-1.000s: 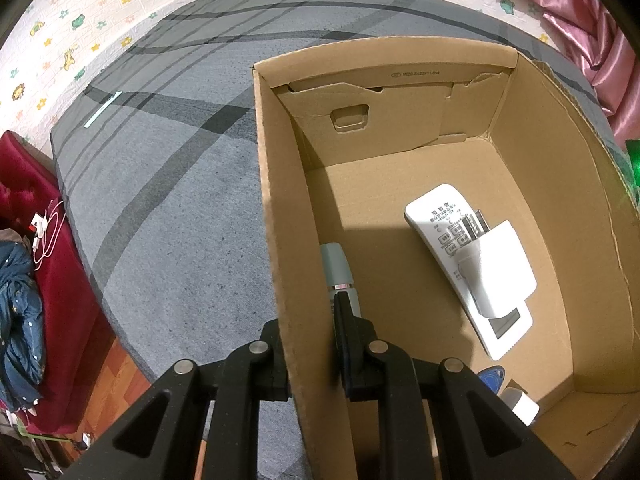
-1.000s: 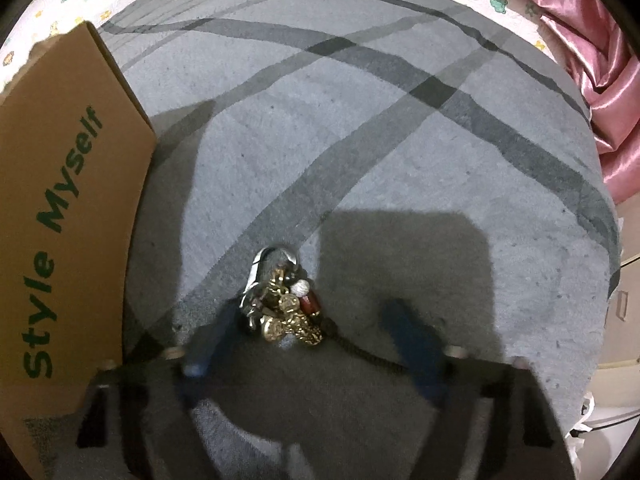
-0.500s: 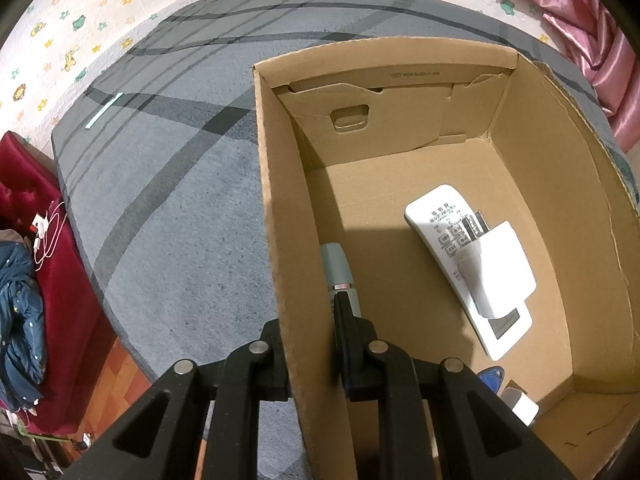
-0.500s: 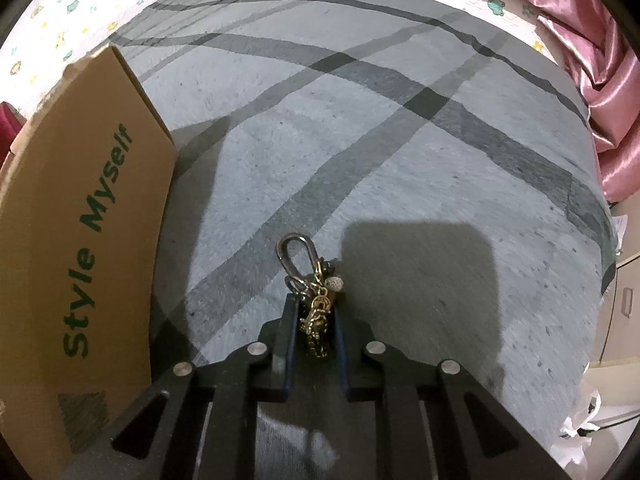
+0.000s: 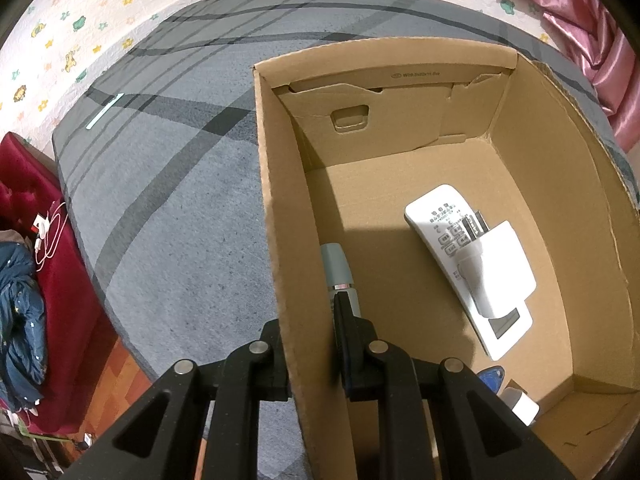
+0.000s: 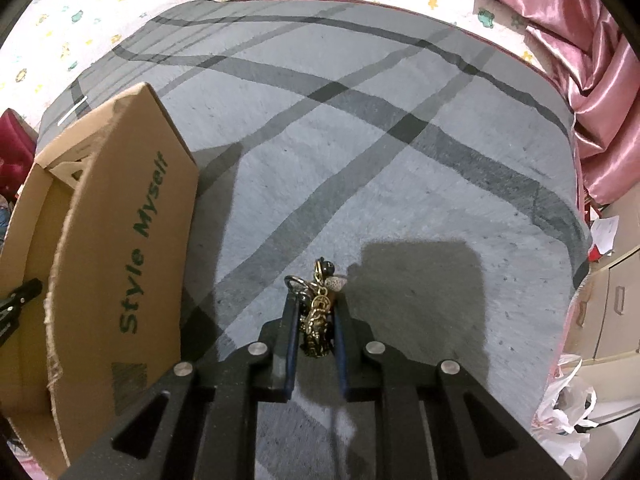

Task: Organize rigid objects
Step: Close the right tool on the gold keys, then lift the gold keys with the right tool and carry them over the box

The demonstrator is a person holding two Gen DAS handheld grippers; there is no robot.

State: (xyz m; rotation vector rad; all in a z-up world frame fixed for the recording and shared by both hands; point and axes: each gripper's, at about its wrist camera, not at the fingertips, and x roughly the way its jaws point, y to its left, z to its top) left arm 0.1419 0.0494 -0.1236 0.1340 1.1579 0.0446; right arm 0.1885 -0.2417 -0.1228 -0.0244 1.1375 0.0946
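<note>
The right gripper (image 6: 314,312) is closed on a brass-coloured keychain (image 6: 317,320), which is held between its two blue-padded fingers (image 6: 289,344), clear of the carpet. A metal clip, some beads and a small figure are seen on the keychain, above the fingertips.

The left gripper (image 5: 308,320) is closed on the left wall of the cardboard box (image 5: 280,208); one finger is outside the wall and one finger (image 5: 343,320) is inside it. Just beside the inner finger, a pale blue-grey tube (image 5: 338,266) lies on the box floor along the wall. A white remote control (image 5: 440,224) lies near the middle of the floor, and a white plug adapter (image 5: 500,268) rests on top of it. A small blue thing (image 5: 490,378) and a small white thing (image 5: 520,402) are seen in the near corner; what they are cannot be told.

The box stands on a grey carpet (image 6: 360,160) with darker crossing stripes. In the right wrist view, green letters are printed on the outer side of the box, which stands to the left of the keychain. To the right and ahead of the gripper much bare carpet is seen. The carpet is bordered by a white play mat (image 5: 100,12) with small coloured figures, a pink curtain (image 6: 580,40) on the right, and a red seat (image 5: 36,208) with dark blue clothing (image 5: 20,308) at the left edge. A white plastic bag (image 6: 564,404) lies beyond the right edge of the carpet.
</note>
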